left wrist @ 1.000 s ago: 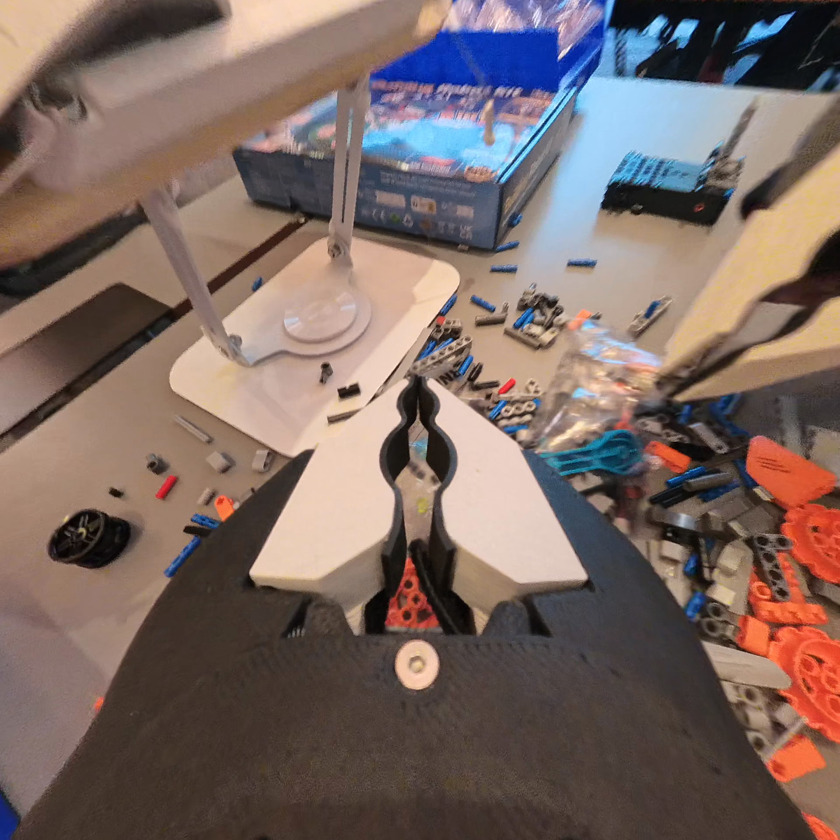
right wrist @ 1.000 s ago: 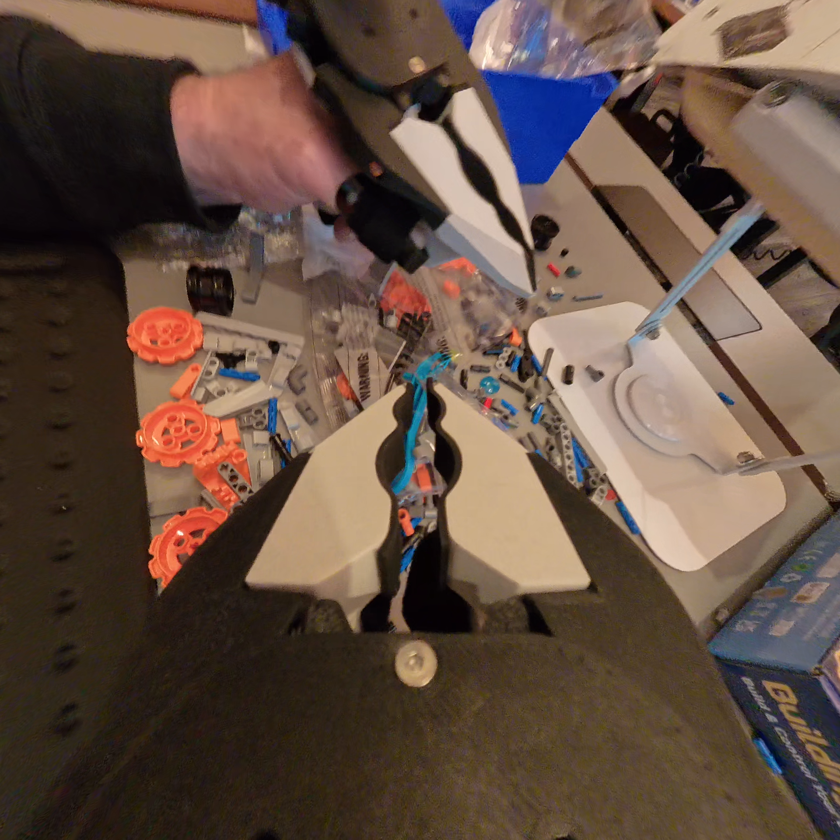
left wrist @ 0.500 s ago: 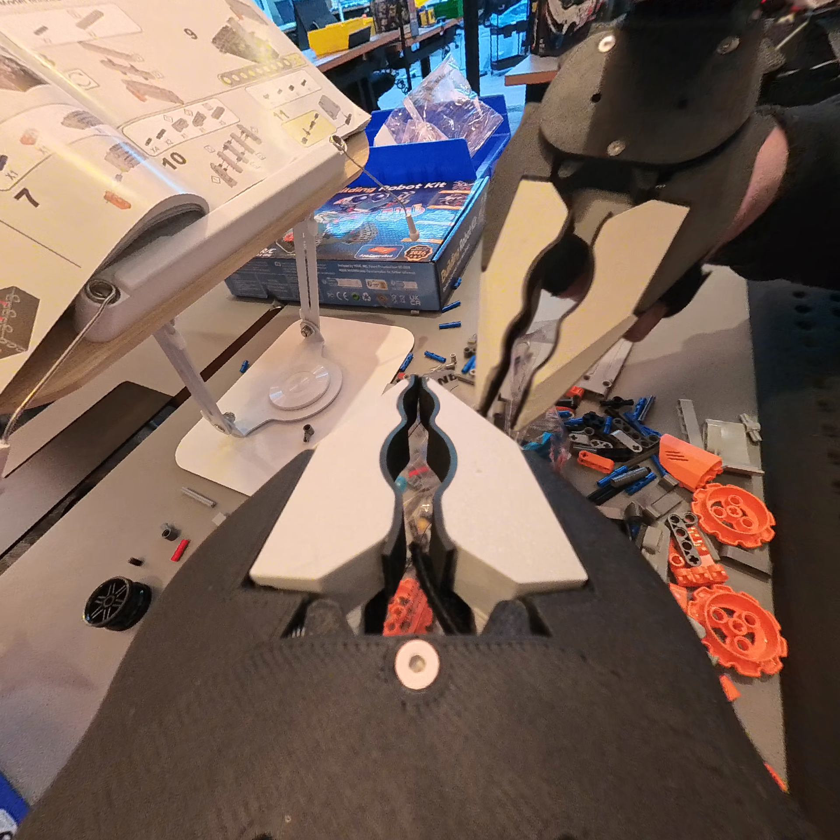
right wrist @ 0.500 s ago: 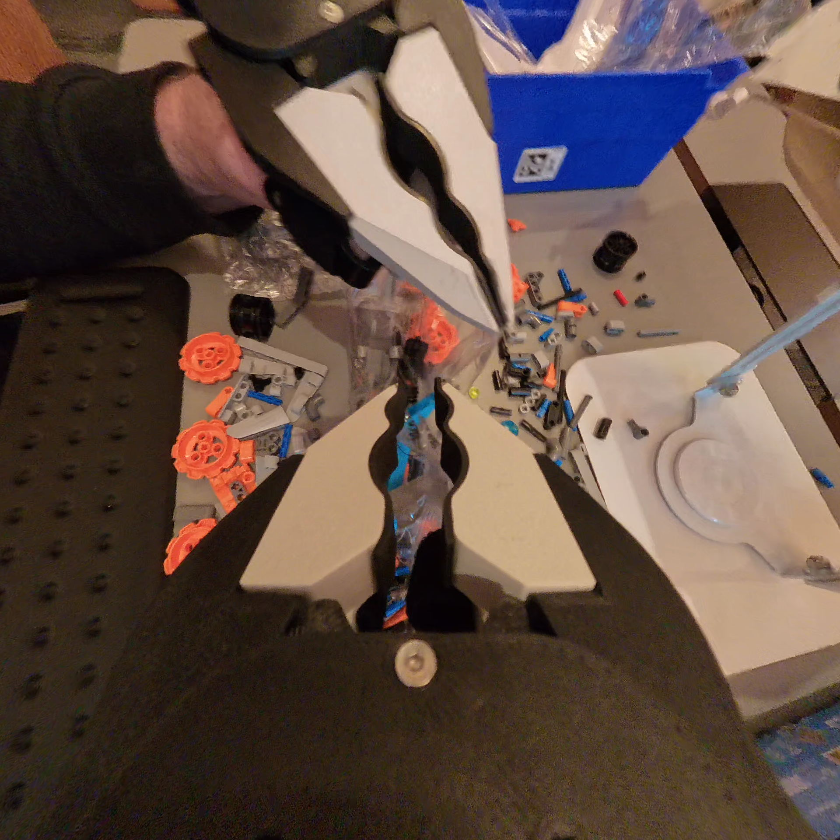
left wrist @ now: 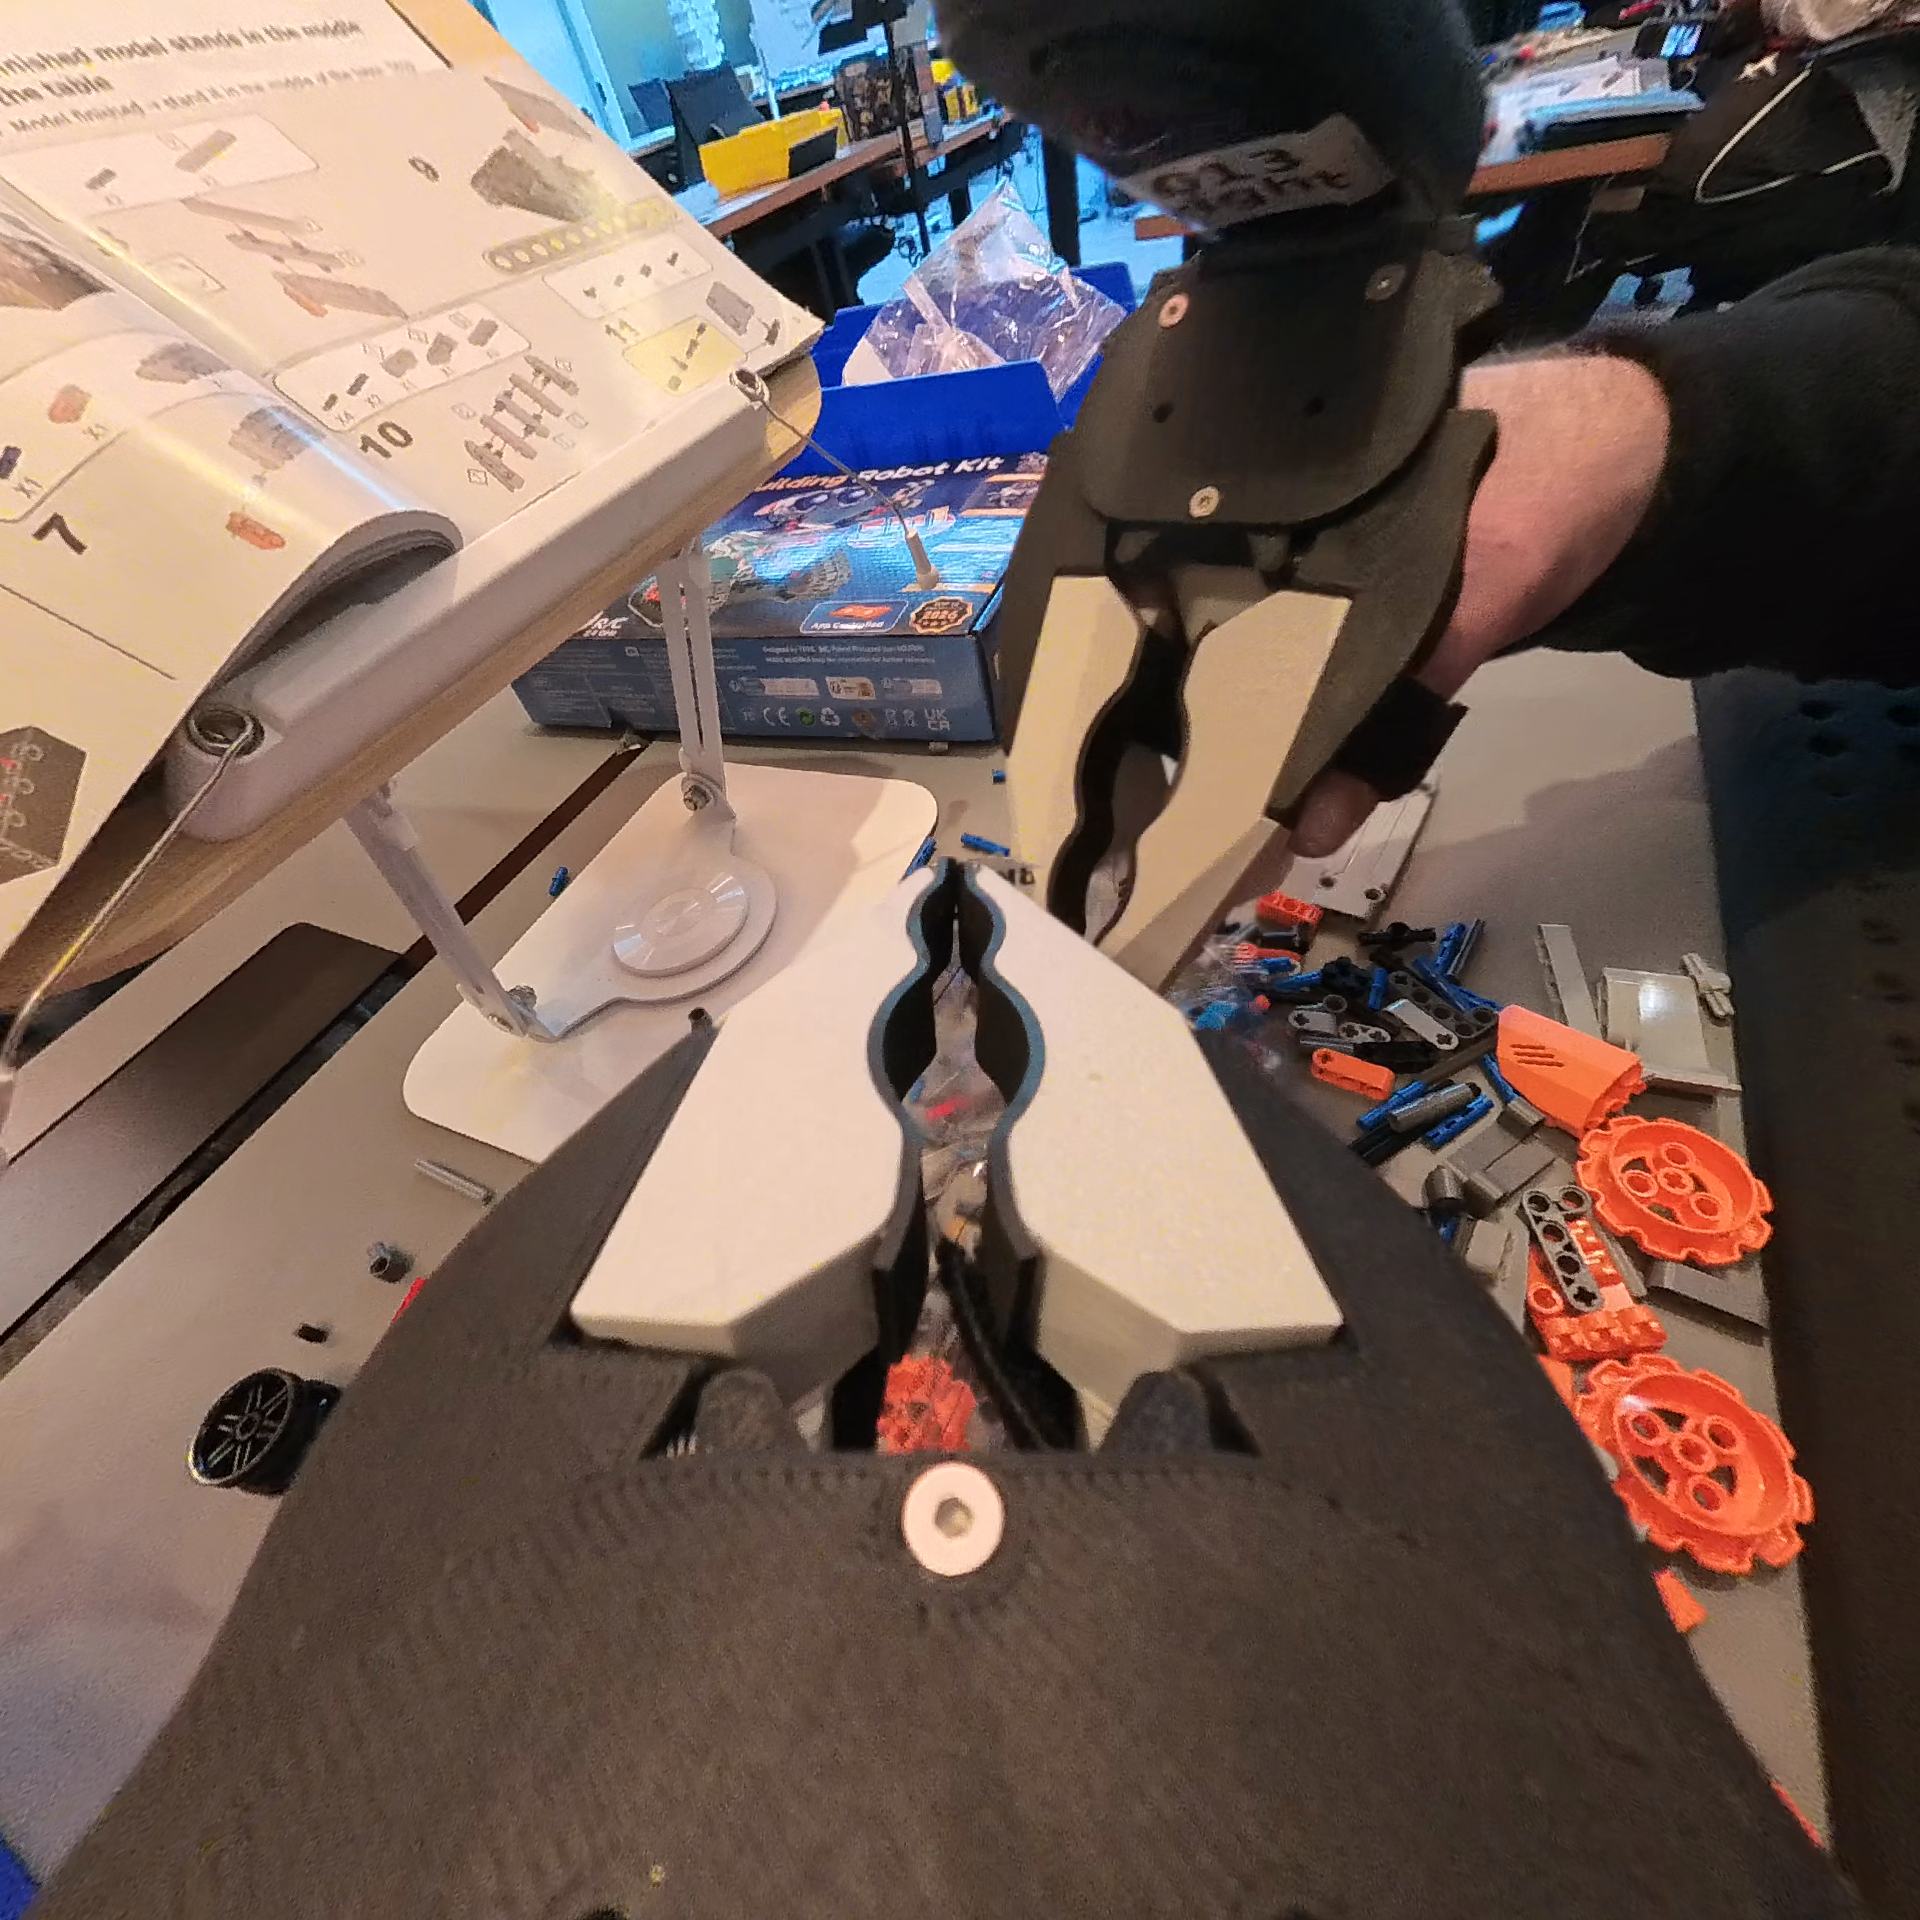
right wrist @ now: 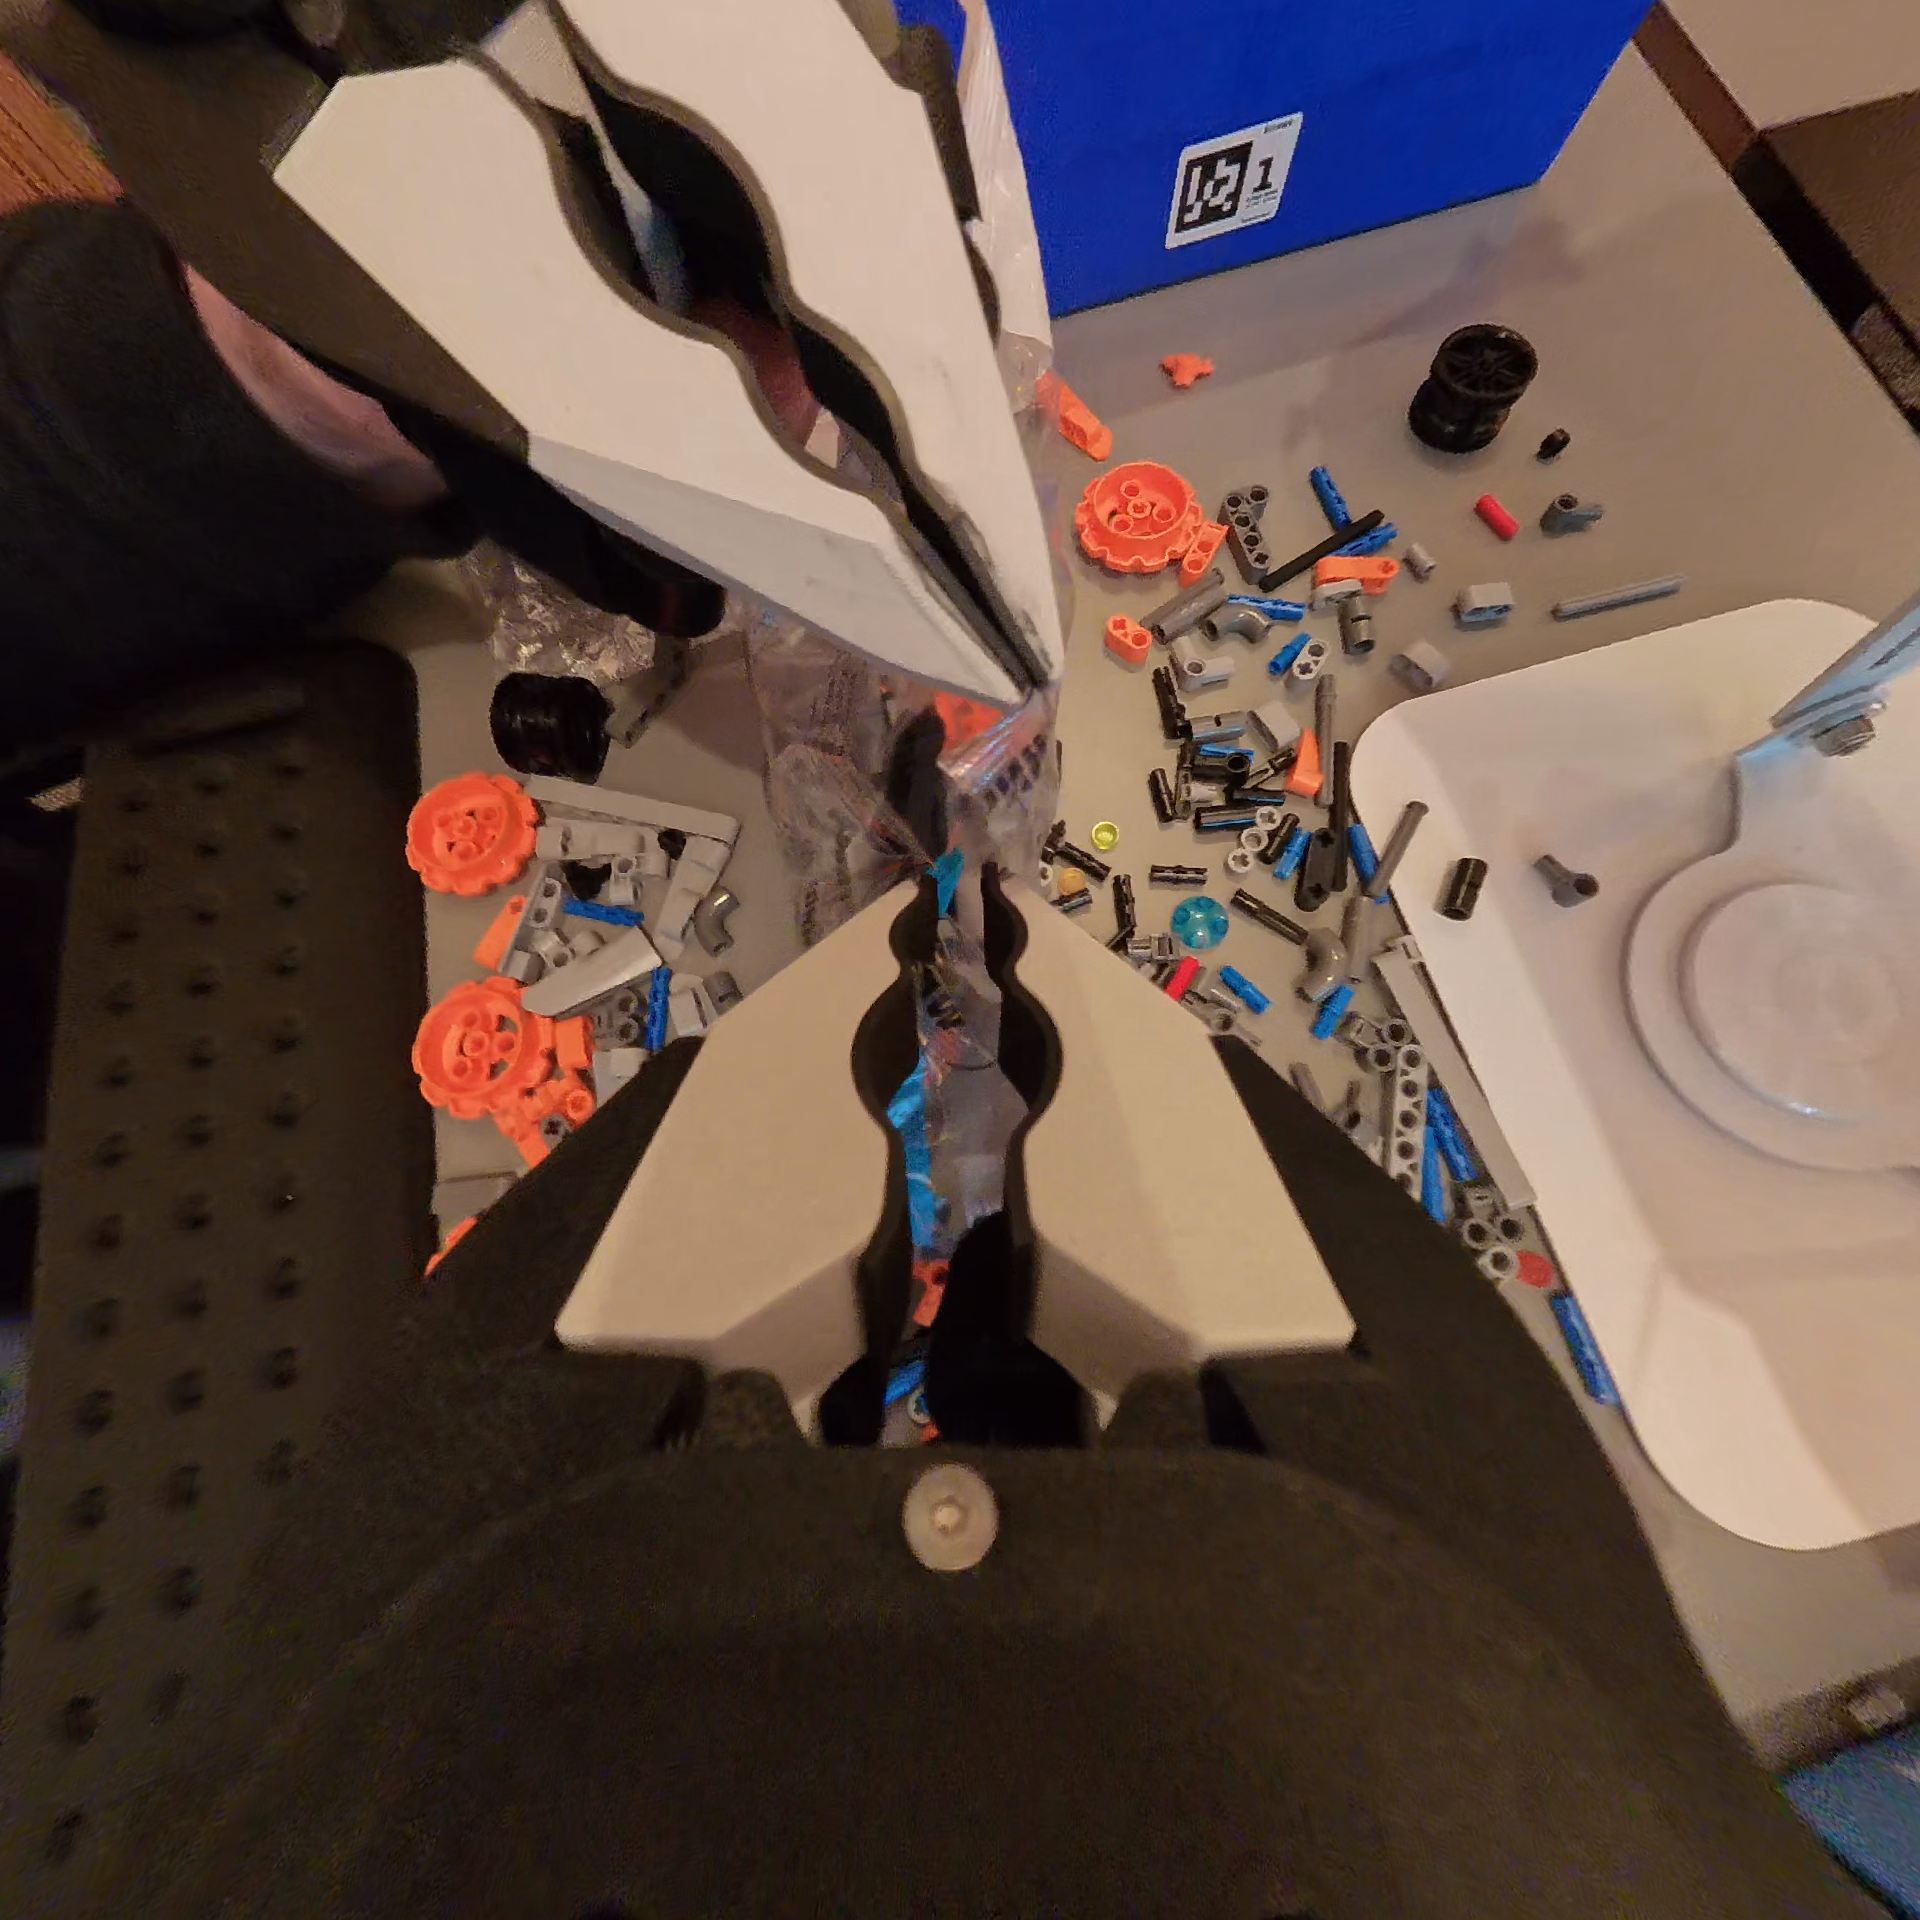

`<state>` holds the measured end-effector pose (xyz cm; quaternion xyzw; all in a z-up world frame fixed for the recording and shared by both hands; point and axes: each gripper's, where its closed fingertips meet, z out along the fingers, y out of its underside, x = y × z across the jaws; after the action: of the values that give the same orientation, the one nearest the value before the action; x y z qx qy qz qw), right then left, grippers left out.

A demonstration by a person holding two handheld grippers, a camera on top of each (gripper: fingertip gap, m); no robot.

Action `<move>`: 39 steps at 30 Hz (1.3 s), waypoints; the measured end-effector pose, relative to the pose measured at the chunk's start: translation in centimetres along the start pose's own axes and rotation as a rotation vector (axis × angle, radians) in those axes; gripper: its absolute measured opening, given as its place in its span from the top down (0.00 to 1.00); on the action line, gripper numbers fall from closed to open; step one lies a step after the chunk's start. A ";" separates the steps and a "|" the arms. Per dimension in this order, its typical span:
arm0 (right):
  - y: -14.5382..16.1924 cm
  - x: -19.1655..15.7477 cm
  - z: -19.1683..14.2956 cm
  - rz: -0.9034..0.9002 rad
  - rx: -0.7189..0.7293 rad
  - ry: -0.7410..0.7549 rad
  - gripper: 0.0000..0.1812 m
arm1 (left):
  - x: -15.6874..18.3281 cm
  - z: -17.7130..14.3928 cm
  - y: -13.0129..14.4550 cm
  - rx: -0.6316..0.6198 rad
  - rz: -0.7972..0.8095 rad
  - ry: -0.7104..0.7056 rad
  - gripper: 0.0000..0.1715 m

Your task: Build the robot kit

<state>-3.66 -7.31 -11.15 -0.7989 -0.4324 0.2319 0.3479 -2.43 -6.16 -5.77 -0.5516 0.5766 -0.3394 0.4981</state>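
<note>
A clear plastic bag (right wrist: 831,748) of small building parts hangs between both grippers above the grey table. My left gripper (left wrist: 956,883) is shut on the bag, and bag film and parts (left wrist: 951,1122) show between its fingers. My right gripper (right wrist: 961,883) is shut on the same bag, with blue and orange parts inside its jaws. In the right wrist view the left gripper (right wrist: 1039,681) points down from the upper left, its tips a short way from mine. In the left wrist view the right gripper (left wrist: 1091,925) comes down from the upper right, held by a hand (left wrist: 1538,520).
Loose blue, grey and black parts (right wrist: 1247,810) and orange gears (left wrist: 1673,1184) lie scattered on the table. A book stand's white base (right wrist: 1558,1039) holds an open instruction booklet (left wrist: 312,312). Black wheels (left wrist: 244,1429), a blue kit box (left wrist: 831,644), a blue bin (right wrist: 1299,125) and a black perforated mat (right wrist: 208,1039) stand around. My hands' fingertips stand some 5 cm from each other.
The two grippers have drawn together, tip near tip, with the bag stretched between them. The left wrist view has tilted up, and the right gripper now hangs close in front of it.
</note>
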 end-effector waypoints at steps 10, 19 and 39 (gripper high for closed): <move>0.0 0.3 1.0 0.059 -0.012 0.023 0.95 | 0.9 0.3 -0.2 0.014 0.016 0.028 1.00; 0.9 0.0 1.2 -0.020 -0.100 0.032 1.00 | 0.6 0.0 -0.5 0.048 -0.020 0.042 1.00; 0.7 -0.9 -0.6 0.003 0.032 -0.063 0.93 | 0.7 -0.6 -1.0 0.118 -0.077 0.096 1.00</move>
<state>-3.38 -8.53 -11.23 -0.7862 -0.4381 0.2641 0.3466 -2.62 -7.13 -4.82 -0.5261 0.5572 -0.4176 0.4882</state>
